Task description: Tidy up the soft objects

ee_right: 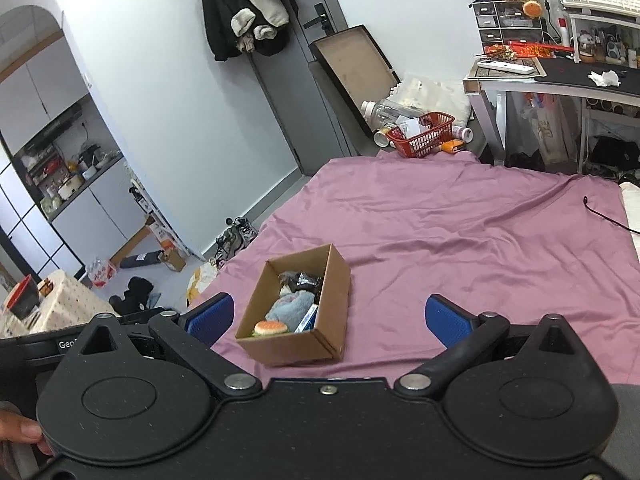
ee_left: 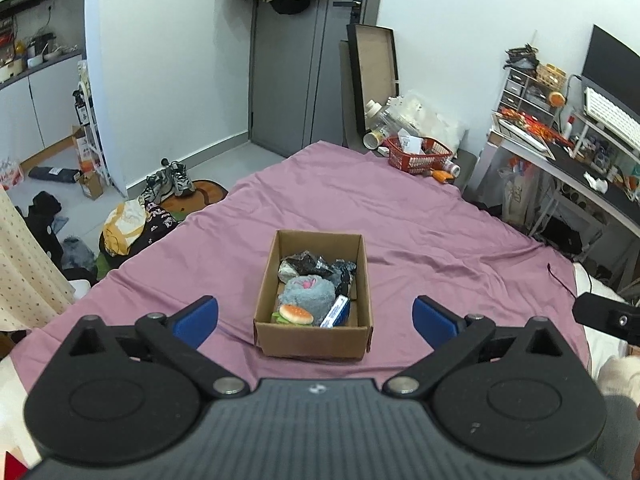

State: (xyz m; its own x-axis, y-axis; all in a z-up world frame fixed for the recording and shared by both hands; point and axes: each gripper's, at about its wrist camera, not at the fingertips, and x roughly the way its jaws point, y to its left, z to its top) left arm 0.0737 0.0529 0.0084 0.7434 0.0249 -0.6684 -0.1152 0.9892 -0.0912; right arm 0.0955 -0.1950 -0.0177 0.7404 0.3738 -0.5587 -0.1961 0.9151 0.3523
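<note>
While both tools hang above the purple bedsheet (ee_left: pixel 420 216) with nothing in them, the left gripper (ee_left: pixel 315 318) and the right gripper (ee_right: pixel 328 322) have their jaws spread wide. The cardboard box (ee_left: pixel 312 342) sits on the sheet just ahead, holding the burger toy (ee_left: pixel 296 314), fluffy blue plush (ee_left: pixel 310 294), dark crumpled items and a blue-white packet, probably gathered there for sorting.

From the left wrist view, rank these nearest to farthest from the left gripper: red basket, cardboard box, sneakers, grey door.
1. Cardboard box, straight ahead of the open left gripper.
2. Sneakers, on the floor, far left.
3. Red basket, at the bed's far right corner.
4. Grey door, back wall.
</note>
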